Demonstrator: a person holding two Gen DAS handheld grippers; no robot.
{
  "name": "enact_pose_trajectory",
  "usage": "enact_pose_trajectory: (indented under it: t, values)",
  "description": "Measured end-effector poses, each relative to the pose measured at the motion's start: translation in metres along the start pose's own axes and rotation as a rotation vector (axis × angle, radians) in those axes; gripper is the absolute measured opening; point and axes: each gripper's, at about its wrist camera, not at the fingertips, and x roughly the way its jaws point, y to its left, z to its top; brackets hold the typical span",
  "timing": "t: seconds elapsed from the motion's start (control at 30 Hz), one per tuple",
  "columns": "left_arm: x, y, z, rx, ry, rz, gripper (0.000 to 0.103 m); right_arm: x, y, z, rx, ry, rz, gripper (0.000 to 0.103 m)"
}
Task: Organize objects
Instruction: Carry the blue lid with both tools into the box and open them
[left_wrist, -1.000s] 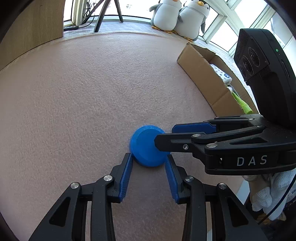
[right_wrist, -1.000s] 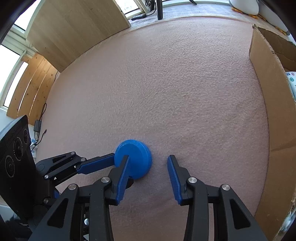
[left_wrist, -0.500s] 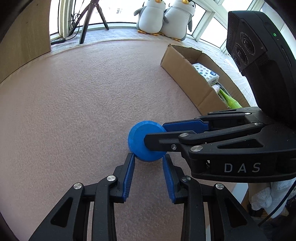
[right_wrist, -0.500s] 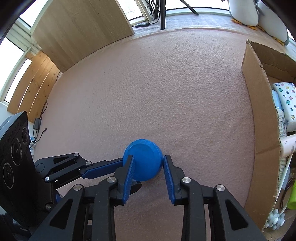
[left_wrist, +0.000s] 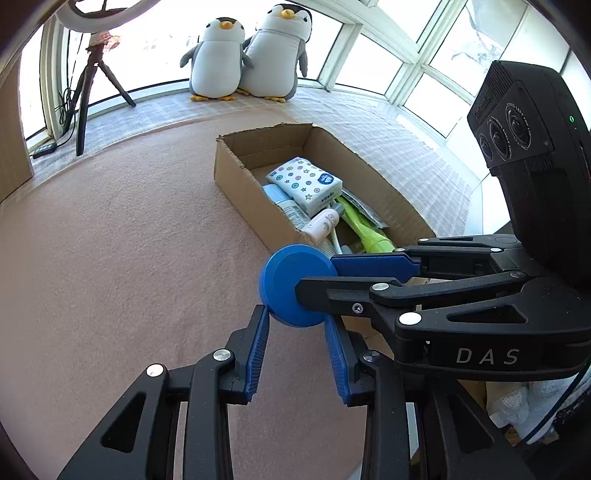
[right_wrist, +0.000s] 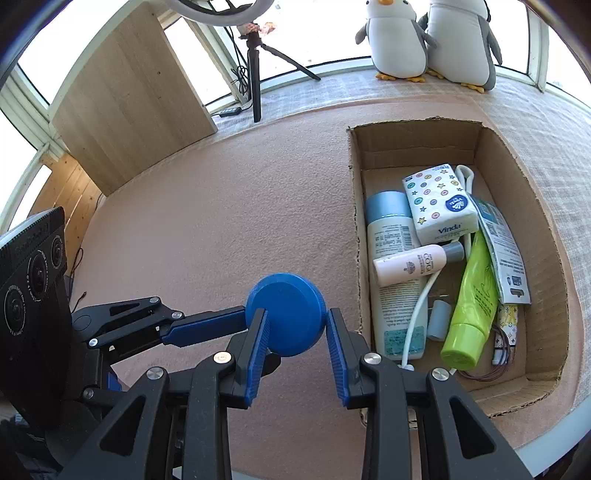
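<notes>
So, quick rundown of the scene:

Blue disc (right_wrist: 286, 317): lifted clear of the pink carpet (right_wrist: 221, 221), sitting just beside the near-left corner of the cardboard box (right_wrist: 524, 206).

Right gripper (right_wrist: 293, 339): blue pads pressed on opposite edges of the disc, so it's got a proper pinch on it. In the left wrist view it comes in from the right side (left_wrist: 317, 275).

Left gripper (left_wrist: 297, 334): fingers narrowed to about the disc's width, tips right at its lower rim. Can't really tell if it's squeezing or only touching. From the right wrist view only one of its blue fingers (right_wrist: 207, 325) shows, reaching to the disc's left edge.

Box contents: star-patterned tissue pack (right_wrist: 439, 203) toward the far end, a tall white bottle with a blue cap (right_wrist: 395, 266) along the left wall, a small pink bottle (right_wrist: 413, 264) lying across it, a green tube (right_wrist: 469, 302) further right, plus a white cable (right_wrist: 417, 314).

Window ledge: two plush penguins (left_wrist: 247, 55) and a tripod (left_wrist: 94, 81) at the far edge of the carpet.
</notes>
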Motion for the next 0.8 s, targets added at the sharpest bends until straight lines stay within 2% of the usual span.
enact_pose_trajectory:
  t: [0.17, 0.43, 0.6, 0.63, 0.67, 0.7, 0.8]
  values:
    - [0.023, -0.036, 0.024, 0.071, 0.003, -0.039, 0.034, -0.026, -0.039, -0.003, 0.070, -0.045, -0.052, 0.029]
    - [0.059, -0.067, 0.052, 0.105, 0.029, -0.105, 0.034, -0.047, -0.083, -0.004, 0.134, -0.082, -0.088, 0.029]
    - [0.073, -0.083, 0.061, 0.134, 0.036, -0.107, 0.035, -0.056, -0.104, -0.004, 0.169, -0.101, -0.094, 0.030]
    - [0.075, -0.085, 0.062, 0.137, 0.042, -0.094, 0.038, -0.058, -0.107, -0.003, 0.176, -0.106, -0.099, 0.036]
    - [0.078, -0.085, 0.062, 0.136, 0.048, -0.084, 0.048, -0.059, -0.109, -0.002, 0.180, -0.107, -0.110, 0.046]
    - [0.079, -0.084, 0.062, 0.129, 0.050, -0.075, 0.060, -0.061, -0.111, -0.002, 0.185, -0.113, -0.124, 0.050]
    - [0.078, -0.079, 0.061, 0.110, 0.053, -0.065, 0.062, -0.064, -0.114, -0.002, 0.190, -0.122, -0.130, 0.053]
